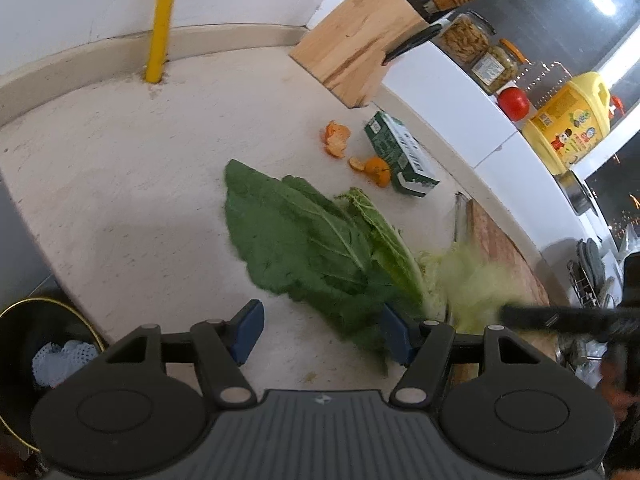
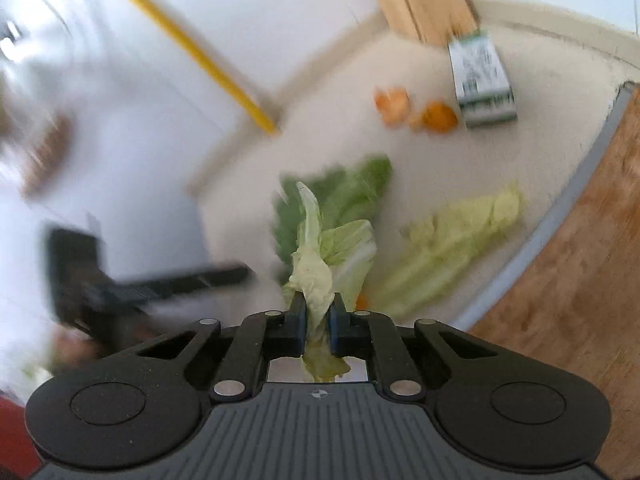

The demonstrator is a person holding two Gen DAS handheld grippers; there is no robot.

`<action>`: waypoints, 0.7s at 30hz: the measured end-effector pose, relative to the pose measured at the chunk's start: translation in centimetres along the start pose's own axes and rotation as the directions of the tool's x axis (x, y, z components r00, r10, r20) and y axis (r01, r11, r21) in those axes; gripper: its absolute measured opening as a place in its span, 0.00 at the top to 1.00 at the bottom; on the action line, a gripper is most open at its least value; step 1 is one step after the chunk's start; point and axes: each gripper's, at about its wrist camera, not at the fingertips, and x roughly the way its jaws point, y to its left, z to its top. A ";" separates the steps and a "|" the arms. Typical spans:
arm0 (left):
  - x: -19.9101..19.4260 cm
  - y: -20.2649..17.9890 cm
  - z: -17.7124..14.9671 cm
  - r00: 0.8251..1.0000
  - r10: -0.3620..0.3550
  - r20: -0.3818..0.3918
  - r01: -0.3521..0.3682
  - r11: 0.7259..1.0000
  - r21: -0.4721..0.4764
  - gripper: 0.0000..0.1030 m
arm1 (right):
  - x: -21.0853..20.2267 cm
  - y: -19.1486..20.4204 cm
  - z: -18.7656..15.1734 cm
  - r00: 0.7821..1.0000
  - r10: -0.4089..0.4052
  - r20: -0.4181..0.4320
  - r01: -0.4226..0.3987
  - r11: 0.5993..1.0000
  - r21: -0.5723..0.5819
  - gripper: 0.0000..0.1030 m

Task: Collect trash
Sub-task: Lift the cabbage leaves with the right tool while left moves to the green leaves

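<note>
In the right wrist view my right gripper (image 2: 318, 312) is shut on a pale green cabbage leaf (image 2: 320, 264), which sticks up between the pads. A second pale leaf (image 2: 460, 240) and a darker green leaf (image 2: 340, 192) lie on the counter beyond it. In the left wrist view my left gripper (image 1: 322, 332) is open over the counter, and the tip of a large dark green leaf (image 1: 296, 240) reaches its right finger (image 1: 394, 334). Orange peels (image 1: 338, 140) and a green-and-white carton (image 1: 400, 156) lie further back. The right gripper shows as a blurred dark bar (image 1: 560, 318) by blurred pale leaves (image 1: 476, 280).
A black bin (image 1: 24, 340) with something white inside stands below the counter edge at the lower left. A wooden knife block (image 1: 356, 48) and a yellow pipe (image 1: 162, 20) stand at the back. A wooden cutting board (image 2: 580, 260) lies to the right. Jars and a yellow bottle (image 1: 568, 120) sit on a ledge.
</note>
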 end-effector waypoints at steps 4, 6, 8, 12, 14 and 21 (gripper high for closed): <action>0.5 -0.8 0.3 0.999 -0.034 -0.011 0.034 0.999 0.004 0.38 | -1.5 -1.1 0.8 0.995 0.065 0.079 -0.071 0.995 0.076 0.86; 0.9 -1.2 0.4 0.997 -0.076 -0.023 0.076 0.997 -0.003 0.36 | -2.0 -1.3 1.0 0.990 0.079 0.120 -0.090 0.992 0.090 0.86; 1.7 -1.4 0.6 0.994 -0.104 -0.044 0.103 0.994 -0.025 0.33 | -2.8 -1.7 1.2 0.978 0.109 0.176 -0.129 0.986 0.104 0.86; 4.1 -1.2 1.2 0.986 -0.145 -0.080 0.131 0.978 -0.163 0.32 | -2.3 -2.4 1.6 0.978 0.074 0.193 -0.096 0.990 0.107 0.86; 5.0 -1.5 1.5 0.986 -0.145 -0.080 0.128 0.974 -0.184 0.32 | -1.5 -2.9 1.3 0.981 0.067 0.180 -0.091 0.988 0.126 0.86; 5.2 -1.8 1.9 0.998 -0.024 -0.051 0.017 0.989 -0.149 0.63 | -1.0 -4.4 0.5 0.981 0.081 0.175 -0.110 0.980 0.165 0.86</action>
